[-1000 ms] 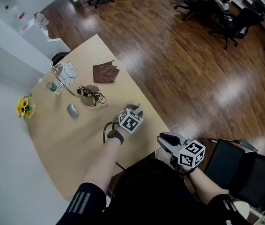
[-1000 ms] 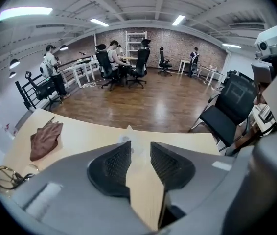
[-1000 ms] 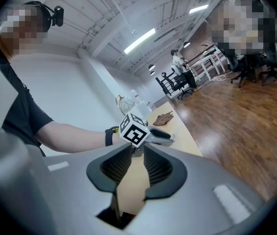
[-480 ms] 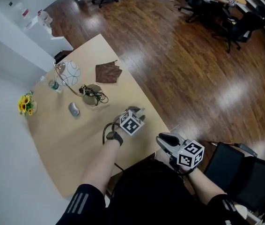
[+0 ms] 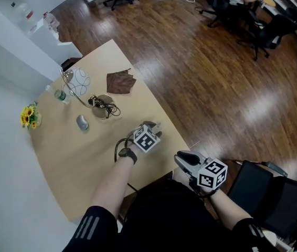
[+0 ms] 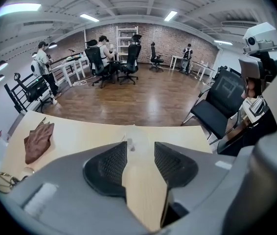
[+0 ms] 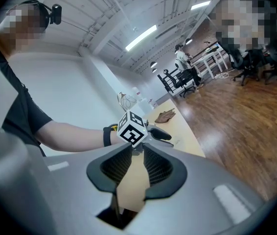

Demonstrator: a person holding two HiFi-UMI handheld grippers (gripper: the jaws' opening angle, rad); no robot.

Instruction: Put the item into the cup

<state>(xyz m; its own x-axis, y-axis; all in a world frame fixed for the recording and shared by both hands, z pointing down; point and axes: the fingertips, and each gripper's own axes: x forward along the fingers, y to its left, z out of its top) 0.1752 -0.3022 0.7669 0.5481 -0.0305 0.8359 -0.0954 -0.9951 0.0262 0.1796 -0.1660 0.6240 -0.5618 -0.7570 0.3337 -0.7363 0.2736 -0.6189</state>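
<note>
Having just been opening, the left gripper [image 6: 141,146] now stands at its widest and holds nothing. A small clear item [image 6: 131,143] lies on the table [image 6: 80,133] right between its tips. It is probably light, slick and easily flicked away, so pinch it squarely across the middle. What looks like the cup [image 5: 101,108] sits well off to its left. The right gripper [image 7: 137,150] hangs open and empty.

Tan table [image 5: 80,156], brown cloth [image 5: 120,82], cup [image 5: 101,111], yellow flowers [image 5: 28,116], grey item [image 5: 82,123]
</note>
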